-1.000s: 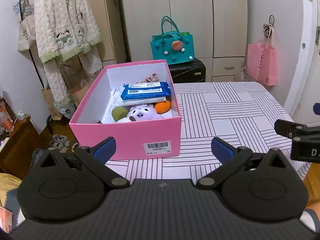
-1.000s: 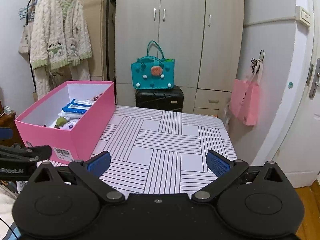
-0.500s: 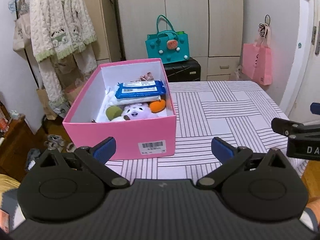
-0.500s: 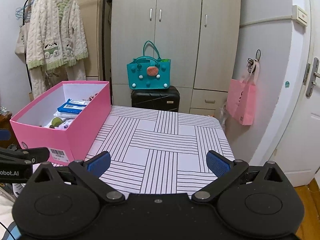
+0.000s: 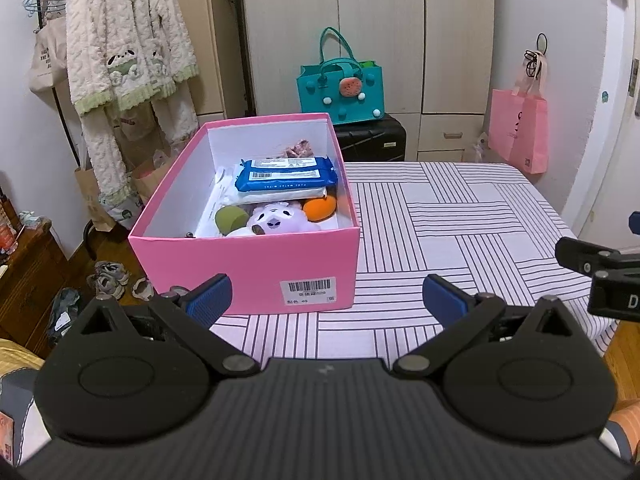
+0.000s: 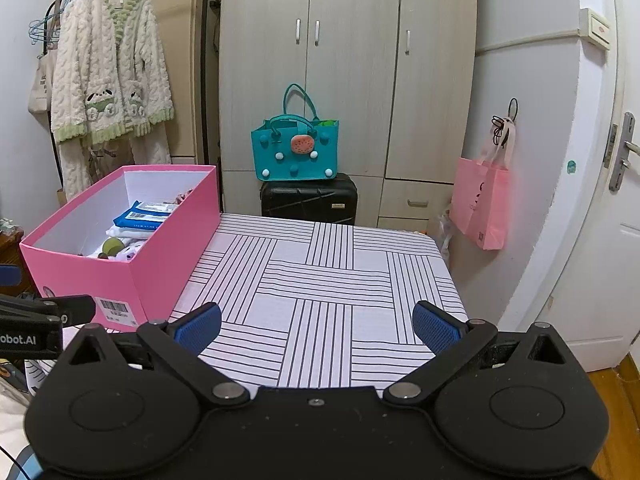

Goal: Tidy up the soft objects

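Note:
A pink box [image 5: 256, 268] [image 6: 120, 280] stands on the left part of the striped table [image 5: 460, 232] [image 6: 328, 280]. Inside it lie a blue wipes pack [image 5: 286, 174] [image 6: 142, 214], a purple plush toy [image 5: 276, 220], an orange soft ball [image 5: 319, 208] and a green soft ball [image 5: 231, 218] [image 6: 112, 245]. My left gripper [image 5: 326, 300] is open and empty, just in front of the box's near wall. My right gripper [image 6: 316, 326] is open and empty over the table's near edge, to the right of the box.
A teal bag [image 6: 295, 148] sits on a black suitcase [image 6: 309, 199] behind the table, before a wardrobe [image 6: 348, 60]. A pink bag [image 6: 482, 204] hangs at the right by a door. A fluffy robe [image 5: 128, 60] hangs at the left. Shoes [image 5: 108, 280] lie on the floor.
Both grippers have drawn back and shifted a little, so the box sits slightly more central in the left wrist view. Jaws stay open; the box contents are unchanged.

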